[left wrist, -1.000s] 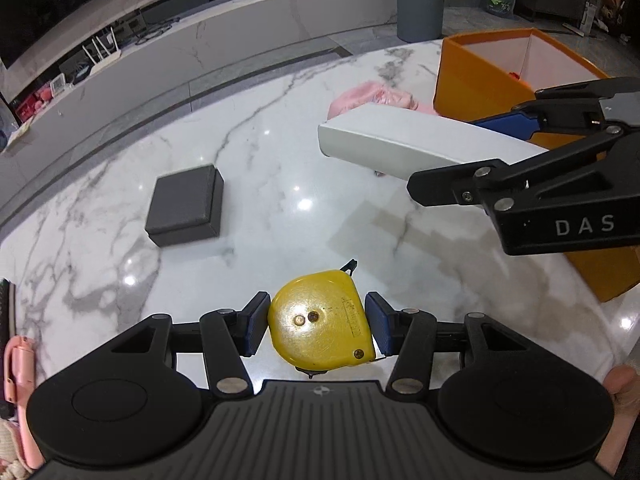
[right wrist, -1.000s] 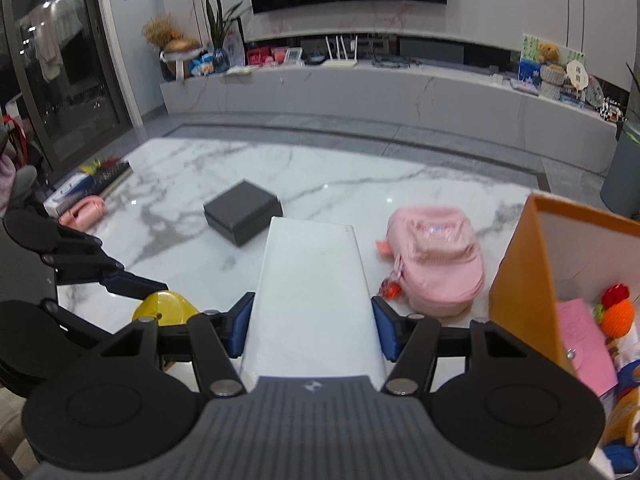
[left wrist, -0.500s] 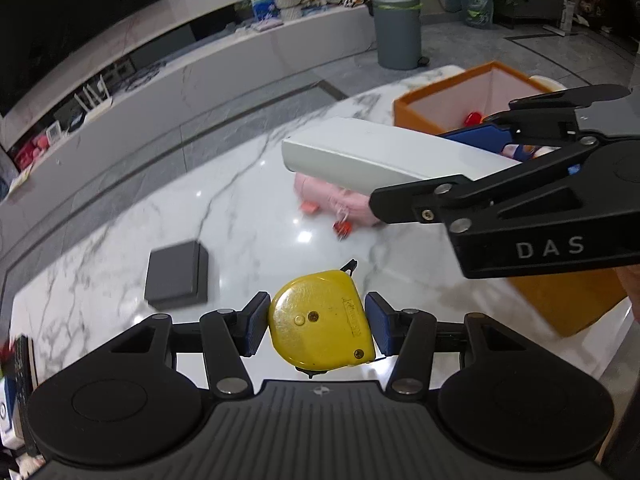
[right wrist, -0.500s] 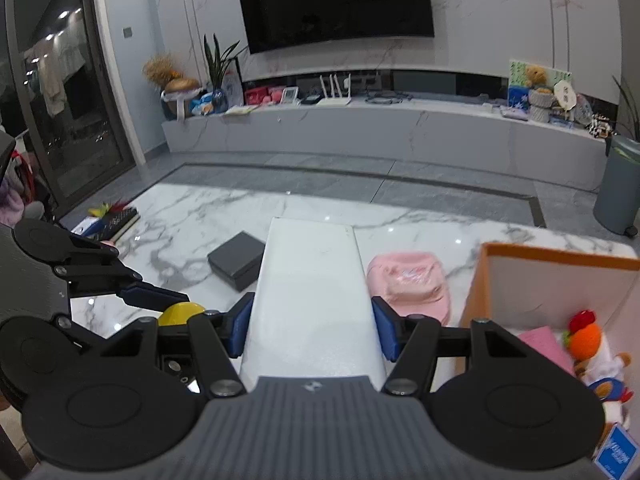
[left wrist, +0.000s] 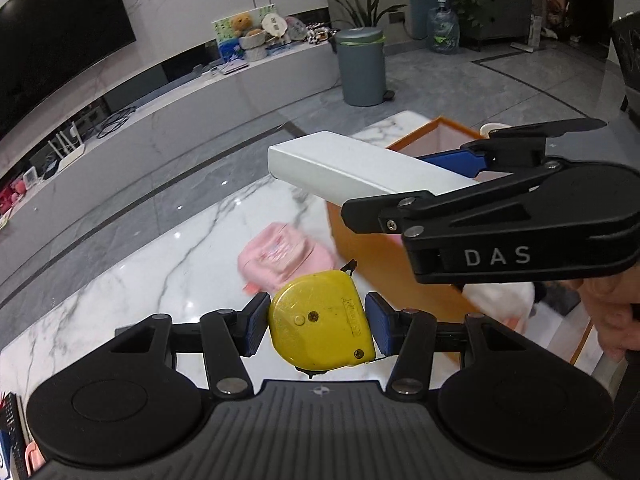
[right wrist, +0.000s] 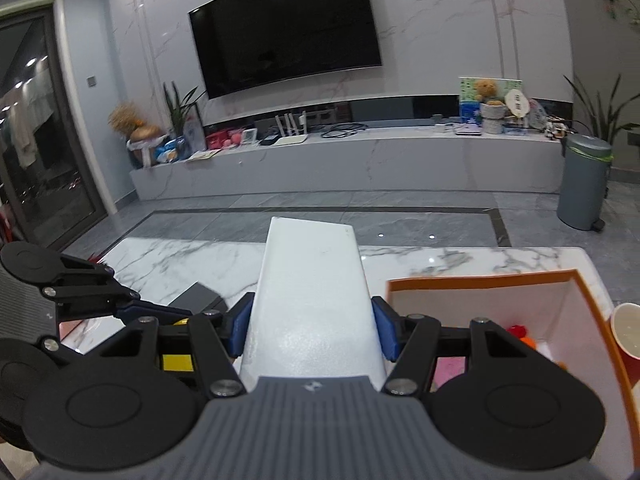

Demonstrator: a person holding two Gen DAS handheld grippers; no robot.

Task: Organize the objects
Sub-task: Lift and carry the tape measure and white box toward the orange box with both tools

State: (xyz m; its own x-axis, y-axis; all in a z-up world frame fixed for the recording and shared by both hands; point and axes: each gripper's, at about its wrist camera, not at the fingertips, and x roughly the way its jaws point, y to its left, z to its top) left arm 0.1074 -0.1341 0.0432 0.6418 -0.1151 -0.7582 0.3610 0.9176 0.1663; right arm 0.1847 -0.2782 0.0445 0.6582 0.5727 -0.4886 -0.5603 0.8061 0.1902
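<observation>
My left gripper [left wrist: 316, 322] is shut on a yellow tape measure [left wrist: 320, 326], held in the air above the marble table [left wrist: 140, 280]. My right gripper [right wrist: 312, 328] is shut on a long white box [right wrist: 312, 292], which sticks out forward. In the left wrist view that white box [left wrist: 352, 170] and the right gripper [left wrist: 436, 176] hang over the orange bin [left wrist: 384, 252]. The orange bin [right wrist: 480, 280] sits at the right in the right wrist view, with toys and a pink item inside. The left gripper [right wrist: 156, 316] shows at the left there.
A pink pouch [left wrist: 284, 256] lies on the marble beside the bin. A dark grey box [right wrist: 196, 300] sits on the table further left. A red cup [right wrist: 628, 336] stands right of the bin. Beyond the table edge are grey floor, a TV bench and a grey trash can [left wrist: 360, 68].
Both grippers have risen and swung right toward the orange bin, each keeping its load. The white box now hangs over the bin's near corner, and the views tilt up toward the room.
</observation>
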